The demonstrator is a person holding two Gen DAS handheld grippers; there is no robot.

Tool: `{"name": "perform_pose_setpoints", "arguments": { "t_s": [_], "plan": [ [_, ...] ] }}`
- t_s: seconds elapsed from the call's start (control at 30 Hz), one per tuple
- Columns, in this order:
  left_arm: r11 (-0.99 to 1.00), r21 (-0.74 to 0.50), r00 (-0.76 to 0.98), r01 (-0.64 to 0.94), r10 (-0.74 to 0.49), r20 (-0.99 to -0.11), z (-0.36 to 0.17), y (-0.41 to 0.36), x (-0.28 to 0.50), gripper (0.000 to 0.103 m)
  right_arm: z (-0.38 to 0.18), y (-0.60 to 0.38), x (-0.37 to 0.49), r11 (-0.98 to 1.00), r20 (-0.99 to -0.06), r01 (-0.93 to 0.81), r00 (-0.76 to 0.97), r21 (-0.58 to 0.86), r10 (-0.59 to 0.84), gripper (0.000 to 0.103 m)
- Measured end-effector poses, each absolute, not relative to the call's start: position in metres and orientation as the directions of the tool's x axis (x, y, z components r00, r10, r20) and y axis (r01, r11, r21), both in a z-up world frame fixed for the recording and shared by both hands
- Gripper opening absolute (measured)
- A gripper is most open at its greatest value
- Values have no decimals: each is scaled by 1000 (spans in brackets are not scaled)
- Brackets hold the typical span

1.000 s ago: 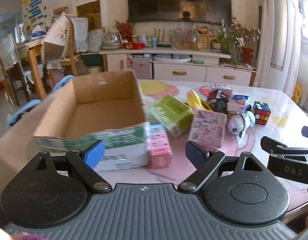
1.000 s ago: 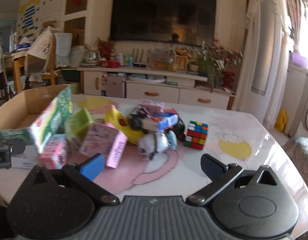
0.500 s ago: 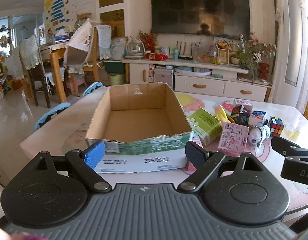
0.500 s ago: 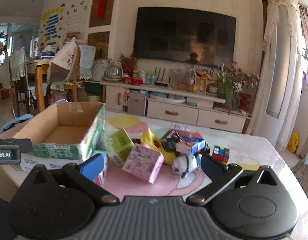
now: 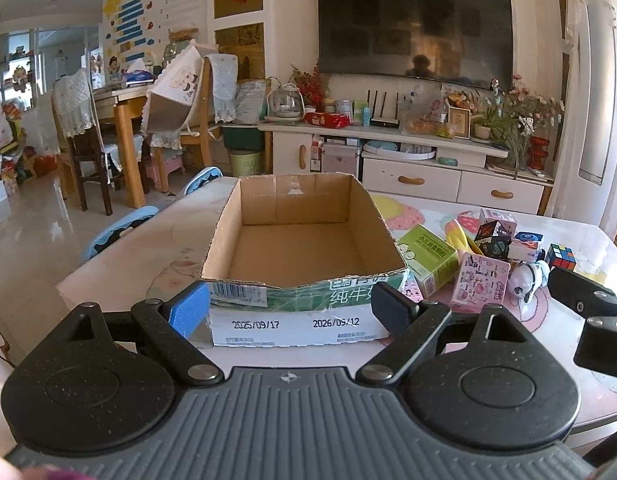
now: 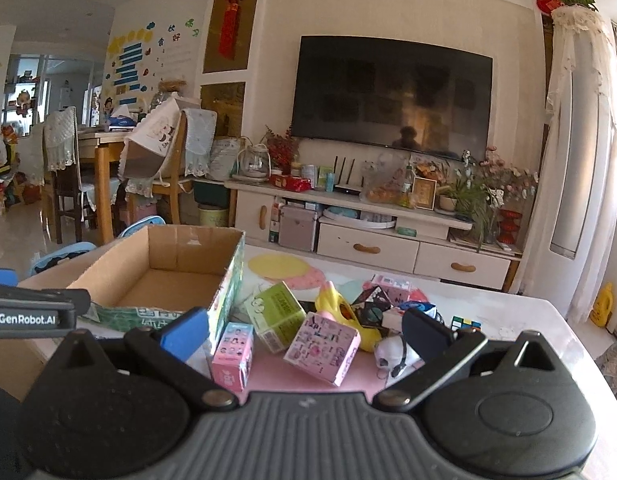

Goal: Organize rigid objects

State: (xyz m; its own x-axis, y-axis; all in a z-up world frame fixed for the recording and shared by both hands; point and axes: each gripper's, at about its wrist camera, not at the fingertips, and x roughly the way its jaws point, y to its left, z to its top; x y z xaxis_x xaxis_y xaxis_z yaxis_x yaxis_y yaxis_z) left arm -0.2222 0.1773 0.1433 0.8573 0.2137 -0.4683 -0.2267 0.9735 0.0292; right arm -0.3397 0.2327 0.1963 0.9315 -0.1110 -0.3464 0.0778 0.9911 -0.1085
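An empty open cardboard box (image 5: 300,256) stands on the table, also in the right wrist view (image 6: 164,280). To its right lies a pile: a green box (image 5: 428,258), a pink patterned box (image 5: 482,282), a small pink box (image 6: 232,354), a yellow toy (image 6: 344,314), a white toy (image 6: 392,354) and a Rubik's cube (image 5: 561,257). My left gripper (image 5: 292,312) is open and empty before the box's near wall. My right gripper (image 6: 304,332) is open and empty above the pile's near side.
The table (image 5: 168,240) has a pink and yellow patterned top. Blue chairs (image 5: 120,228) stand at its left edge. A TV cabinet (image 5: 408,160) and a TV stand behind. A wooden dining table with chairs (image 5: 120,128) is at the far left.
Both grippers have pulled back and risen from the table. The box and the pile look smaller and farther. Both stay open and empty.
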Motion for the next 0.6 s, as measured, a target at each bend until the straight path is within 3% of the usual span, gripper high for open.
{"name": "perform_pose_setpoints", "arguments": {
  "t_s": [0.6],
  "plan": [
    [991, 32, 868, -128, 128, -480, 129, 153, -184, 103, 156, 193, -331, 984, -413, 161, 893, -73, -177, 102]
  ]
}}
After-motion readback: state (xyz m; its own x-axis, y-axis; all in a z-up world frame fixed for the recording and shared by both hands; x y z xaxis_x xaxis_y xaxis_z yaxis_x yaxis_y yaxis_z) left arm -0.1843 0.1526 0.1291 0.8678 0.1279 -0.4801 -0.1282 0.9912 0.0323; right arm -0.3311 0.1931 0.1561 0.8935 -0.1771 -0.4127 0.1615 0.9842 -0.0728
